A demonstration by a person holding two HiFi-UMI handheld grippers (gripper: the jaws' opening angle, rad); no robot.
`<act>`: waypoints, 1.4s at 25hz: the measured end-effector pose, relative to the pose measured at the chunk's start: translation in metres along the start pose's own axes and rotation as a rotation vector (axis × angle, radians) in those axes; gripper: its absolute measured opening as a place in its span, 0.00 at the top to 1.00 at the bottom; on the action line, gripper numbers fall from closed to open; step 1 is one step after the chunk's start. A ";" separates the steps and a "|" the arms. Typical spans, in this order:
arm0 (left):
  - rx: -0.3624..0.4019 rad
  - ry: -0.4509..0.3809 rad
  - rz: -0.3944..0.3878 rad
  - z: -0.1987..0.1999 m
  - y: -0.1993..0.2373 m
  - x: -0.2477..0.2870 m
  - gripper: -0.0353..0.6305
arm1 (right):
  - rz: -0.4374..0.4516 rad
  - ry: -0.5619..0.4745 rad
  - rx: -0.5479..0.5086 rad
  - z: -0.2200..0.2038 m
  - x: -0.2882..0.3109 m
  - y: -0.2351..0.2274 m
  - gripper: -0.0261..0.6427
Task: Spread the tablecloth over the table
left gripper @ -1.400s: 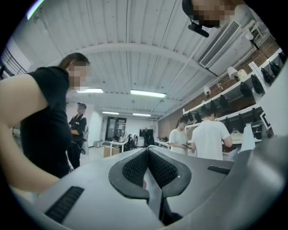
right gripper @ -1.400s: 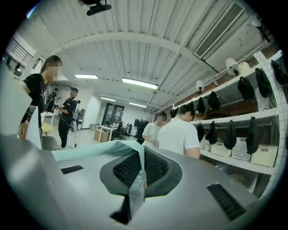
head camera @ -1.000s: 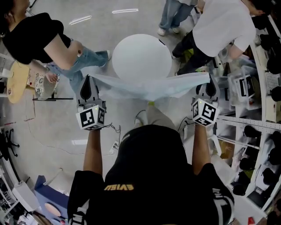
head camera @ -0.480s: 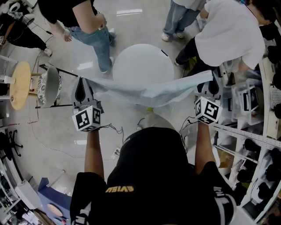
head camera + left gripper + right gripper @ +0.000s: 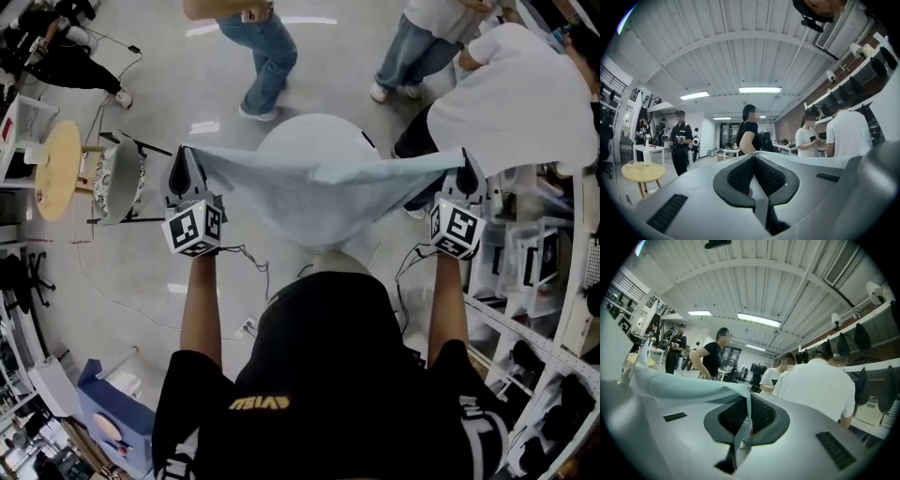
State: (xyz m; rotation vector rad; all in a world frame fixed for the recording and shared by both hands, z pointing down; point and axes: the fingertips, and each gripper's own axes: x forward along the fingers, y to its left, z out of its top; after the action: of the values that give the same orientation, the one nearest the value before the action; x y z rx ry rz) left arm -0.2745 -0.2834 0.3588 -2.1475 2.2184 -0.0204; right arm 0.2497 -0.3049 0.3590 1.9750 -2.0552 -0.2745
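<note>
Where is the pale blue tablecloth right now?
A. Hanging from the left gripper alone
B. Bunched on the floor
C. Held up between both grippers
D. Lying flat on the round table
C: in the head view the tablecloth stretches from the left gripper to the right gripper. Each gripper is shut on a corner, and the cloth sags in front of the round white table rather than lying flat on it.

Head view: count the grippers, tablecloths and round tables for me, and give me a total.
grippers: 2 (left gripper, right gripper)
tablecloth: 1
round tables: 2 (white table, wooden table)
total: 5
</note>
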 end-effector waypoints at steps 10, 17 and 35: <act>0.002 0.073 0.102 -0.013 0.010 0.041 0.92 | 0.054 0.046 0.009 -0.031 0.084 -0.008 0.96; -0.021 0.097 0.043 -0.033 0.020 0.075 0.92 | 0.023 0.061 -0.022 -0.036 0.108 0.002 0.96; -0.153 0.226 -0.107 -0.113 0.026 0.175 0.92 | -0.059 0.212 -0.064 -0.074 0.169 0.021 0.96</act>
State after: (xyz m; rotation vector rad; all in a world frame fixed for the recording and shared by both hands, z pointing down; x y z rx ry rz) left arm -0.3118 -0.4607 0.4657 -2.4566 2.2860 -0.1067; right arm 0.2490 -0.4684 0.4467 1.9383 -1.8364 -0.1339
